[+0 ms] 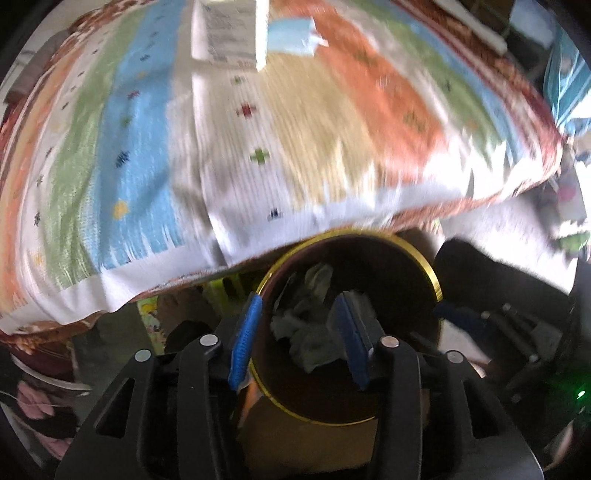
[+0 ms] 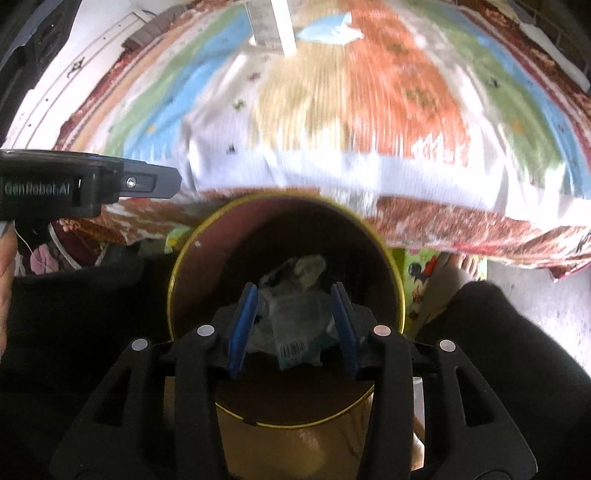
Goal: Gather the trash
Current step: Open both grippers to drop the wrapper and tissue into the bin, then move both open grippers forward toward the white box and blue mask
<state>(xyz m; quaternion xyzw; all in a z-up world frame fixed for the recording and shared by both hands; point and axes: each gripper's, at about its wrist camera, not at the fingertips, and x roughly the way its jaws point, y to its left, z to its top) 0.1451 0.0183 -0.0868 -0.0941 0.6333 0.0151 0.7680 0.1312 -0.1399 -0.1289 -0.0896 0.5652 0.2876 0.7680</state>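
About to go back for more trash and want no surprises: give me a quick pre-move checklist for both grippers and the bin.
1. Left gripper open and empty: ok, nothing between the fingers.
2. Right gripper open and empty: ok.
3. Dropped trash inside the bin: ok, crumpled wrappers lie at the bottom.
4. Bin upright with room left: ok, the gold rim faces up and the walls show well above the pile.
5. Trash left on the rug: not ok, a white carton and blue paper remain.
6. Clear path: cannot tell, the picture is blurred.
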